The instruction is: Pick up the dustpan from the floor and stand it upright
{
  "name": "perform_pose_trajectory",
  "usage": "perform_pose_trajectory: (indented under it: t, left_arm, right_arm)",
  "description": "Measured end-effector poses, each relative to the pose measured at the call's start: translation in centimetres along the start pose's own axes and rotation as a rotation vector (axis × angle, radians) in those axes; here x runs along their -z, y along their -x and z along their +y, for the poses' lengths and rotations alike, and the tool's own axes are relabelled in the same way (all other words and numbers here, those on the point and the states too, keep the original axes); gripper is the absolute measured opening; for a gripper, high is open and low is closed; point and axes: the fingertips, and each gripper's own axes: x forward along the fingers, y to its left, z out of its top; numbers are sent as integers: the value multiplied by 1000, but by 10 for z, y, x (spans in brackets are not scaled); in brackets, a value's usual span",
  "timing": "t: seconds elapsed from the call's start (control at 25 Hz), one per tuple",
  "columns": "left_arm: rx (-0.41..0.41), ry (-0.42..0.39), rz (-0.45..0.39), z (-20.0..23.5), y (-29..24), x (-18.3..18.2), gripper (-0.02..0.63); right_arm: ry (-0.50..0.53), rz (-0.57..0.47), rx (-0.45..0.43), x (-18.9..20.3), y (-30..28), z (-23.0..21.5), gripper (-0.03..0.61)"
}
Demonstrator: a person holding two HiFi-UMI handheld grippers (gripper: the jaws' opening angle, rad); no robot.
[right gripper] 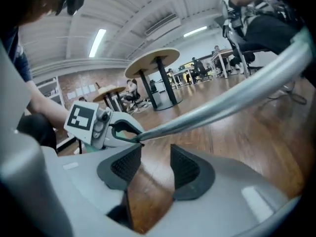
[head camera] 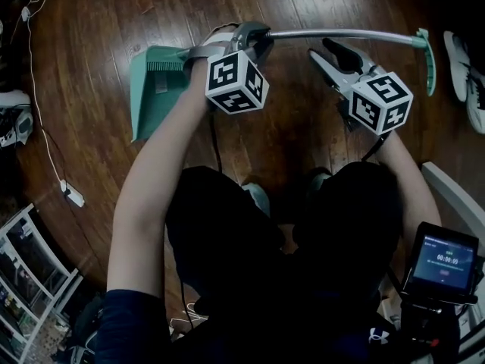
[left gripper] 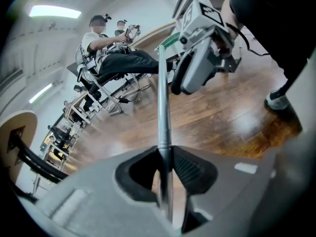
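- Dustpan point(head camera: 155, 89), teal, is held by its metal handle point(head camera: 341, 35), which is clamped between the closed fingers of the left gripper point(head camera: 254, 35) just right of the pan.
- In the left gripper view the handle point(left gripper: 163, 98) is seen pinched between the ribbed pads of that gripper point(left gripper: 165, 167) and running straight away from them.
- The fingers of the right gripper point(head camera: 322, 50) are spread apart and nothing is held; only floor is seen between them in the right gripper view point(right gripper: 150, 169).
- That gripper is placed just on the near side of the handle, right of the left gripper, and the handle point(right gripper: 222, 100) is seen passing beyond its tips without being touched.
- The pan is at the far left before the person, with the handle stretched to the right over the wooden floor point(head camera: 98, 21) and ended by a teal grip point(head camera: 429, 59).
- Whether the pan rests on the floor cannot be told.
- Shoes point(head camera: 464, 70) are seen at the far right, and a white cable point(head camera: 47, 146) is laid along the left.
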Motion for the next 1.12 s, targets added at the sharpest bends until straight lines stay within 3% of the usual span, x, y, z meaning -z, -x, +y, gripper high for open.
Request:
perform_pose_trajectory:
  t: [0.04, 0.12, 0.4, 0.48, 0.68, 0.88, 1.12]
  left_arm:
    - [-2, -4, -12, 0, 0, -4, 89]
    - [-10, 5, -35, 2, 2, -10, 89]
    - [-34, 40, -125, 13, 11, -20, 92]
    - [-53, 31, -131, 13, 11, -20, 95]
    - [-189, 29, -144, 39, 26, -14, 107]
    - [-199, 120, -108, 38, 35, 10, 221]
    - [-276, 203, -121, 55, 66, 11, 232]
  right_arm:
    - [-26, -35, -12, -9, 2, -2, 215]
    - [-41, -100, -43, -29, 6, -1, 232]
    - [-3, -241, -62, -81, 17, -2, 190]
    - [52, -258, -71, -91, 20, 5, 133]
    - [205, -309, -121, -126, 13, 37, 114]
    - [238, -278, -100, -143, -3, 54, 107]
    - [313, -223, -74, -152, -24, 76, 103]
